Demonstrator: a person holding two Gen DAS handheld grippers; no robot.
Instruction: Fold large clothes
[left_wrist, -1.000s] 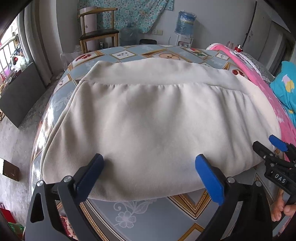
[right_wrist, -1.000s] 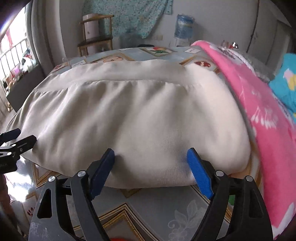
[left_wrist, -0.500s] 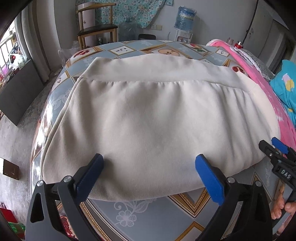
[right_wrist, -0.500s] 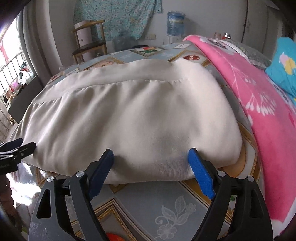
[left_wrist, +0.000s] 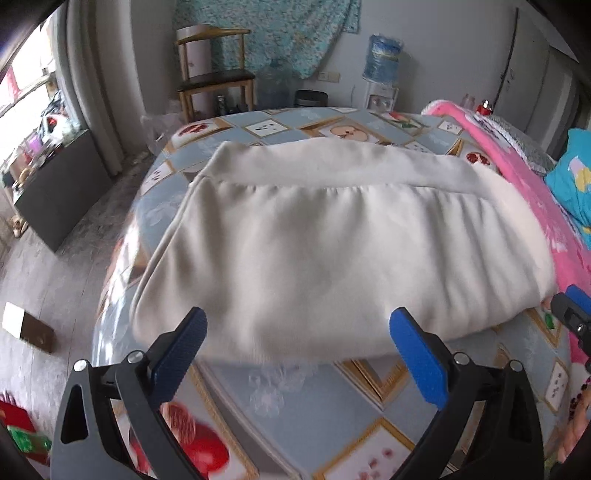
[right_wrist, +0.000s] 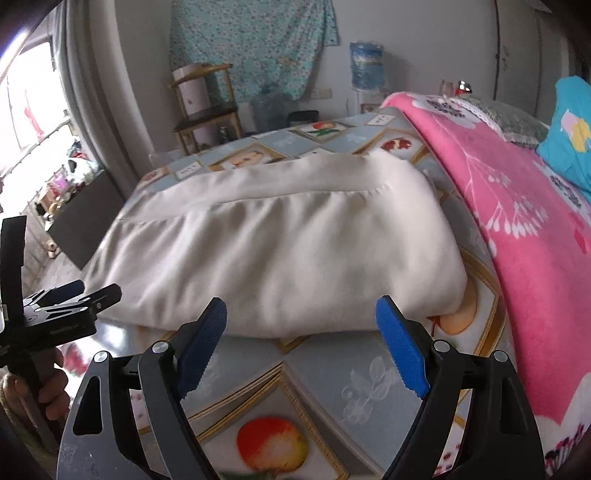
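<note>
Both tongs, left (left_wrist: 297, 347) and right (right_wrist: 301, 334), are now pulled back and up from the cream garment (left_wrist: 343, 254) (more desk (right_wrist: 332, 373) shows).

You have a fruit-patterned tablecloth (left_wrist: 280, 406) under the work, with a pink blanket (right_wrist: 517, 221) along its right side. Behind stand a wooden chair (left_wrist: 216, 79) and a water dispenser (left_wrist: 382, 74).
</note>
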